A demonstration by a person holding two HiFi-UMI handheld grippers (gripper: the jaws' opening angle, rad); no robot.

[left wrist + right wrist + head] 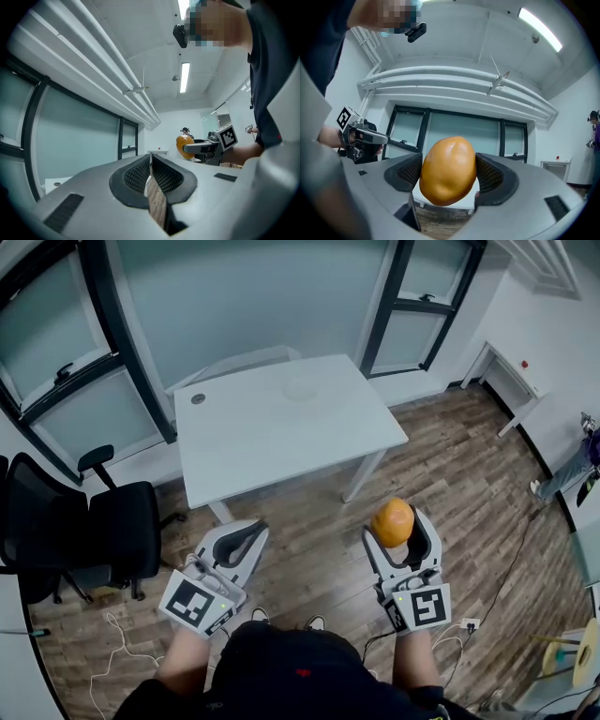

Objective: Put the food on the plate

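The right hand-held gripper (pixel 401 524) clamps the orange-brown oval food (pixel 393 521) between its two pads, held in the air above the wooden floor (pixel 450 474), near the table (pixel 272 442) but short of it. The left hand-held gripper (pixel 236 542) is beside it with its jaws closed together on nothing. A pale plate (pixel 302 388) lies on the table's far side, well apart from the food.

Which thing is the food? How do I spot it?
In front of the white table, above the wooden floor, find the right gripper. Between its jaws sits the food, an orange-yellow lump. Nothing else there is round and bright; the left gripper is shut and empty.
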